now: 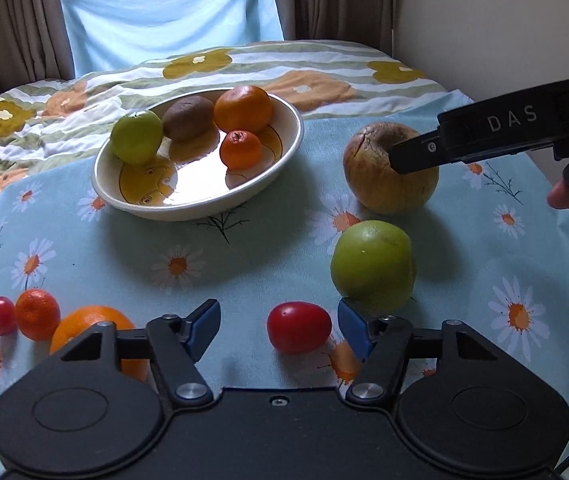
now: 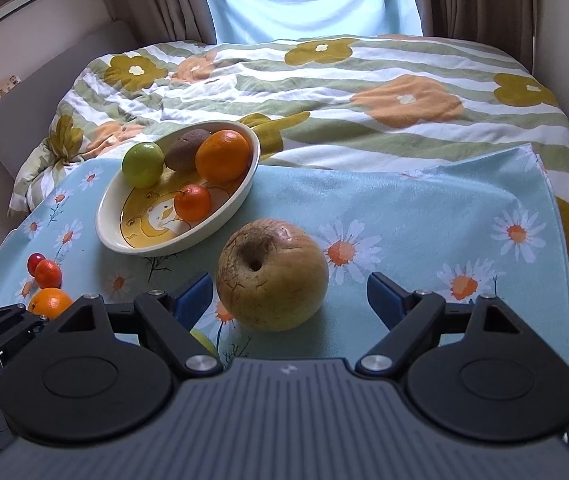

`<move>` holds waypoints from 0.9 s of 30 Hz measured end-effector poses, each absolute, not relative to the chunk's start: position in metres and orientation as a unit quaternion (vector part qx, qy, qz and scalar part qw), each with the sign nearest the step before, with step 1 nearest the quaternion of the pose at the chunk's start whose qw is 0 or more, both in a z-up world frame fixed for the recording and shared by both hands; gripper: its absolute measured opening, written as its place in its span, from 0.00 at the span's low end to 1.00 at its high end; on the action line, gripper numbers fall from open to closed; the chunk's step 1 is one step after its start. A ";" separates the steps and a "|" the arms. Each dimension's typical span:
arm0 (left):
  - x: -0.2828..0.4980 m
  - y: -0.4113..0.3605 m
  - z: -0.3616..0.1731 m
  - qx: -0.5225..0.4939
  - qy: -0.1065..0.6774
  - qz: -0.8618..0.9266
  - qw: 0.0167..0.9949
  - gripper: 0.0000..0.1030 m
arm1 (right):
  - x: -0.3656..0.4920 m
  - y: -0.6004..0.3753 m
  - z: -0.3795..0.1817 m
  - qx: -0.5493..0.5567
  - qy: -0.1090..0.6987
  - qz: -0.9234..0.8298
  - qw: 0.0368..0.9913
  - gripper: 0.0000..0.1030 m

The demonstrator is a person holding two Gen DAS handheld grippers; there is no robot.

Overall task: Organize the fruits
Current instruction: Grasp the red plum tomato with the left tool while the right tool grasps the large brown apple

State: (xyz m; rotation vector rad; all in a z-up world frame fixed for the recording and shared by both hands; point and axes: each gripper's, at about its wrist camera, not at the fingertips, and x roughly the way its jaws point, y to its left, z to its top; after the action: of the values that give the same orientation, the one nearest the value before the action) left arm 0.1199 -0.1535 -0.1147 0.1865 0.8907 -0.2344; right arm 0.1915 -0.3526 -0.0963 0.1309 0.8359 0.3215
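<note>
Red and glossy, the cherry tomato lies on the daisy cloth between my left gripper's blue pads, which stand part open on either side of it and touch nothing; I judge it light, thin-skinned and easy to burst, so I'd close gently across its short middle. My right gripper is spread wide around the big russet apple, pads clear of it. That one looks heavy, firm and cracked near the stem hollow, best taken across its widest girth. A green apple sits just beside the tomato, and a small tomato, a mandarin and an orange cluster nearby, the orange partly hidden, so its size is a guess. The cream bowl already holds a green apple, a kiwi, an orange and a small mandarin, with bare room at its near side.
</note>
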 end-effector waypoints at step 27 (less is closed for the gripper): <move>0.117 -0.152 -0.121 0.088 0.441 -0.106 0.887 0.38 | 0.213 -0.326 -0.115 0.029 0.421 0.162 0.892 0.93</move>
State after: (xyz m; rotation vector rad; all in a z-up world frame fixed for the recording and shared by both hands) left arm 0.1166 -0.1523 -0.1206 0.1831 0.9170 -0.2212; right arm 0.2129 -0.3261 -0.1153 0.0603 0.8728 0.3358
